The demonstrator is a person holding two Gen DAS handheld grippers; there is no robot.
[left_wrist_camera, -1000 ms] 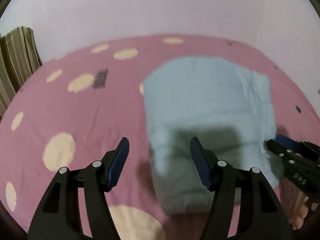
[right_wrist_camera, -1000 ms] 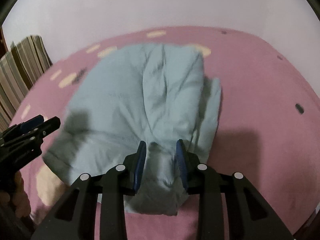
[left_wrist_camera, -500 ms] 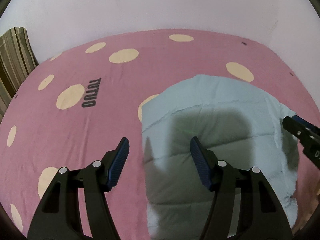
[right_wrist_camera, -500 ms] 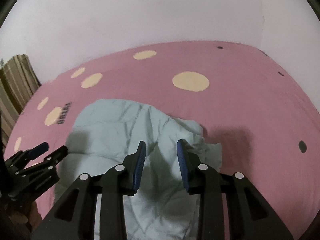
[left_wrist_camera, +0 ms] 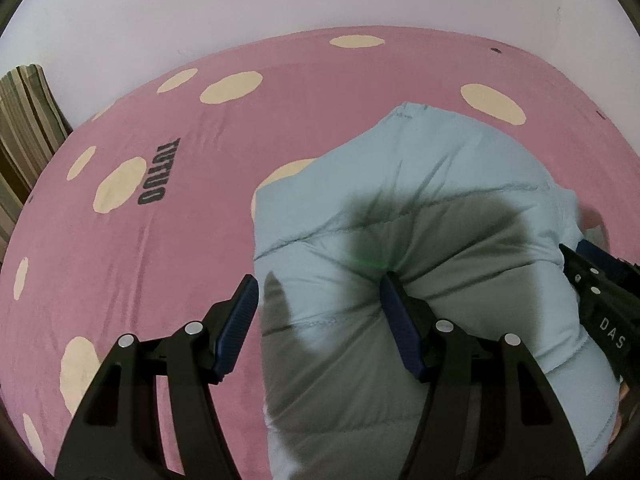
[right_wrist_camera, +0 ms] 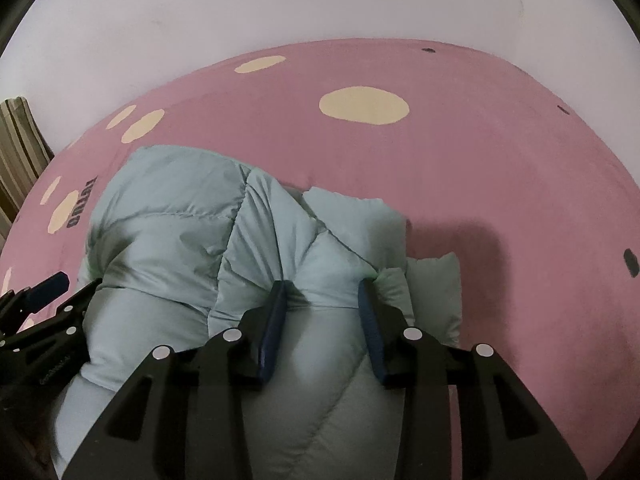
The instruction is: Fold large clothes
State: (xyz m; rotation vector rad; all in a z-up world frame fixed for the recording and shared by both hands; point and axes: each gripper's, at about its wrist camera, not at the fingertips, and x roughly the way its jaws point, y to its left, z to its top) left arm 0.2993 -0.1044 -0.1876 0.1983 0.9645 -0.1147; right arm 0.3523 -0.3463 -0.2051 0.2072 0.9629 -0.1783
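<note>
A puffy light blue quilted jacket [left_wrist_camera: 440, 184] lies bunched on the pink bed sheet [left_wrist_camera: 160, 260]. My left gripper [left_wrist_camera: 318, 284] stands open over the jacket's left edge. Its right finger [left_wrist_camera: 394, 312] dents the padding, and its left finger hangs over bare sheet. My right gripper [right_wrist_camera: 321, 286] has a thick fold of the jacket [right_wrist_camera: 172, 208] between its pads. The fabric puckers at both tips while the jaws are opening. Each gripper shows at the edge of the other's view: the right gripper [left_wrist_camera: 592, 280] and the left gripper [right_wrist_camera: 52, 292].
The pink sheet [right_wrist_camera: 480, 160] has cream dots and a dark printed word [left_wrist_camera: 158, 174]. A striped cloth [left_wrist_camera: 24, 128] hangs at the far left. A pale wall [left_wrist_camera: 320, 0] runs behind the bed. Bare sheet lies to the left and right of the jacket.
Both grippers have come down and closer to the jacket, which now fills the lower part of both views. The left gripper's right finger now presses into it. The right jaws stand slightly wider.
</note>
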